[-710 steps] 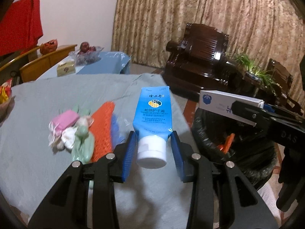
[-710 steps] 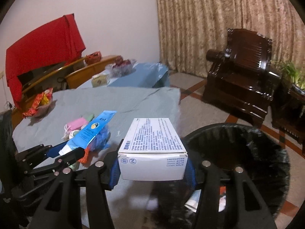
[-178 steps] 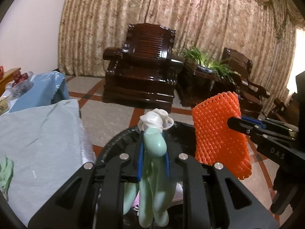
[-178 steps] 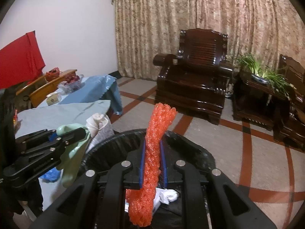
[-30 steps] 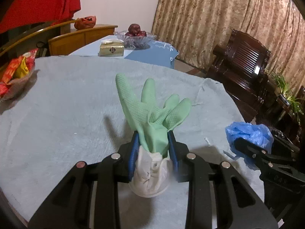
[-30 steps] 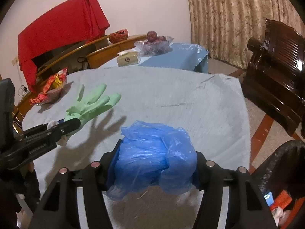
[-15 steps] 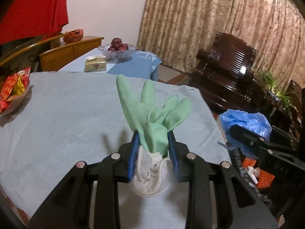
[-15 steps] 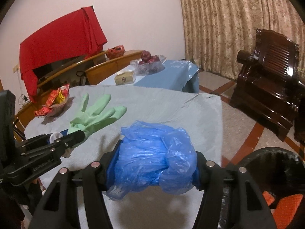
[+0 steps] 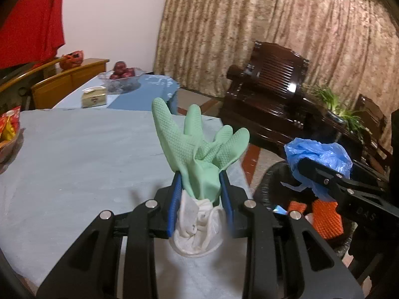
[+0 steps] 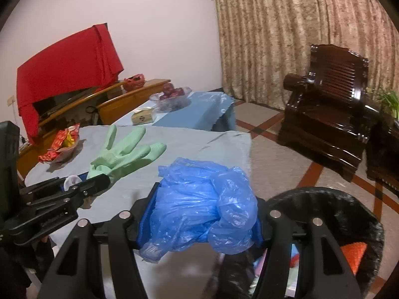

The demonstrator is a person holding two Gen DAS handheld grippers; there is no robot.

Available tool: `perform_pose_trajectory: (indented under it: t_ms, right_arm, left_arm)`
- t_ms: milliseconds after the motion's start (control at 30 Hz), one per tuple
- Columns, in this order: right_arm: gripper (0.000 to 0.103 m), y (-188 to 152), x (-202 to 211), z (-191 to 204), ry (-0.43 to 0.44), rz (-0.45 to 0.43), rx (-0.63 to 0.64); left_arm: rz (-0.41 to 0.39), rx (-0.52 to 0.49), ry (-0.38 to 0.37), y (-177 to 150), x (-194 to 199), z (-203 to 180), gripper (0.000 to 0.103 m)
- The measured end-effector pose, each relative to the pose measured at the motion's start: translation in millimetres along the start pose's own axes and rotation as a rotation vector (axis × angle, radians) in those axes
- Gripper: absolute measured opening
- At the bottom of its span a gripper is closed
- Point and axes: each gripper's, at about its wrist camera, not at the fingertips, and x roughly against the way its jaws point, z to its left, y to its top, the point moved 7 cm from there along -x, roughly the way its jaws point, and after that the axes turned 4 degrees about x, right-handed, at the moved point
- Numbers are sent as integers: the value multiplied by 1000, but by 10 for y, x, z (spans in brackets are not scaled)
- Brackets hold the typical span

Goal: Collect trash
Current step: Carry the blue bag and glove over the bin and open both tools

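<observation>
My left gripper (image 9: 200, 199) is shut on a green rubber glove (image 9: 202, 149) whose white cuff hangs below the fingers; it is held above the table's right edge. It also shows in the right wrist view (image 10: 124, 152). My right gripper (image 10: 199, 214) is shut on a crumpled blue plastic bag (image 10: 204, 204), held by the rim of the black-lined trash bin (image 10: 349, 206). The bag also shows in the left wrist view (image 9: 321, 154). The bin (image 9: 269, 182) holds an orange mesh piece (image 9: 326, 219) and other trash.
The table has a grey-blue cloth (image 9: 74, 154), with a snack basket (image 10: 62, 144) at its left edge. A second table (image 10: 194, 112) behind carries a fruit bowl and a tissue box. Dark wooden armchairs (image 10: 329, 104) stand on the tiled floor to the right.
Both grippers have swung right, off the table middle toward the bin, still holding the glove and the blue bag. The bin and its contents have come further into view.
</observation>
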Motion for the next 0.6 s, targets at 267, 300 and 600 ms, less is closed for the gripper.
perform_pose_trajectory:
  t_ms: [267,300,600]
  right_arm:
    - [61,-101,303,-462,-85,-16,-38]
    - [61,-119,335,-530,-98,-16,-44]
    - [61,-326,608,-1145,-211,-7,-98]
  left_arm:
    - [19,-49,-76,-29,-92,-467,29]
    - [22,-56,-83,-37,-109,-508,29]
    - [48,-124,-179,-155,-330,-1131,29]
